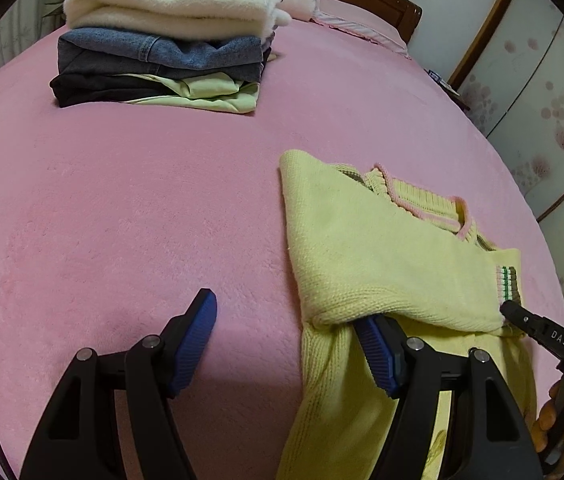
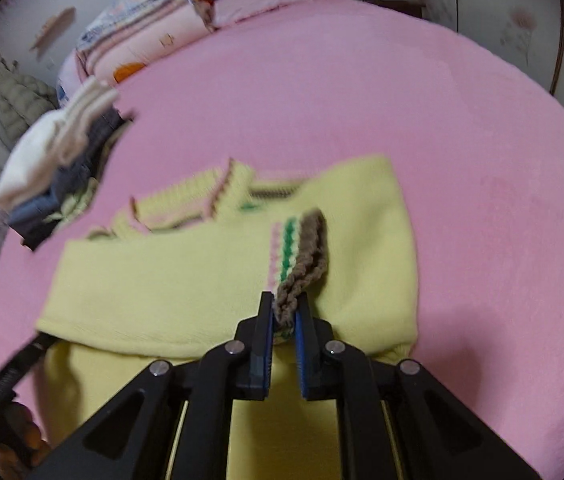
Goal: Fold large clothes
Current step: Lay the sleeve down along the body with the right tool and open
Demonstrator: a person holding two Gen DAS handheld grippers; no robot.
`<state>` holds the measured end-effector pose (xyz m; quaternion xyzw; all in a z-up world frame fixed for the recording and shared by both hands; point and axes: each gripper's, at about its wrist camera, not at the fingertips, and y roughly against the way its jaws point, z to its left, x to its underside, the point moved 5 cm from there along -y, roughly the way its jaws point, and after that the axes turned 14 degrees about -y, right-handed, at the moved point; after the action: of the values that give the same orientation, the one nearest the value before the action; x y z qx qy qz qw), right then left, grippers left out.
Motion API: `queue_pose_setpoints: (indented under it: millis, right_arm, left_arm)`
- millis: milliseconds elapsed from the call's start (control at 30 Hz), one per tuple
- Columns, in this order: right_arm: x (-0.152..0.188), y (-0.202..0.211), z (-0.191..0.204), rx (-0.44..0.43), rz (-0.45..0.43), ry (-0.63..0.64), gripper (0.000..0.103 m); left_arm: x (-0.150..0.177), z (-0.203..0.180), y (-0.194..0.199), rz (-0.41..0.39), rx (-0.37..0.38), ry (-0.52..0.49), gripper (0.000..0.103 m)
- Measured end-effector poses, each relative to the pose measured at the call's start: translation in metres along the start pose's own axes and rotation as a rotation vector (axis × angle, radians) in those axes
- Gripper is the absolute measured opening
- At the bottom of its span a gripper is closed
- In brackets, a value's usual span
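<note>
Right gripper point(image 2: 284, 314) clamped on sweater point(image 2: 210, 276) cuff point(image 2: 302, 256); left gripper point(image 1: 288, 338) gaped. Thin pinch risked cuff slipping, sleeve unfolding.

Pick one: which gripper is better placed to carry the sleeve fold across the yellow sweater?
Right. The right gripper has its jaws shut on the striped cuff of the yellow sweater. The left gripper is open, holding nothing.

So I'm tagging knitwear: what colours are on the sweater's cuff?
Pink, green and brown stripes on the yellow sweater's cuff, clearest in the right wrist view.
</note>
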<state>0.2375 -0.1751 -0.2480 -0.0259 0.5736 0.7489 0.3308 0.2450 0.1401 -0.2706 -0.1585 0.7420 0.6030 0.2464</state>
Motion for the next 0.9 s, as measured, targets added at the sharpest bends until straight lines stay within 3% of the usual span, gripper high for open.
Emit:
queue_pose_setpoints:
  millis: [233,633,900]
  right_arm:
    - [-0.018,0.018,0.015,0.072,-0.152,0.088,0.009]
    - [0.004,0.014,-0.008,0.124,-0.083,0.054,0.010]
    - [0.004,0.022,-0.008,0.043,-0.033,0.012,0.014]
  left_arm:
    - [0.002,-0.003,0.000,0.015,-0.017,-0.028,0.068]
    - [0.003,0.000,0.001,0.024,-0.022,-0.023,0.068]
    - [0.006,0.009,0.005,0.012,0.000,0.050,0.068]
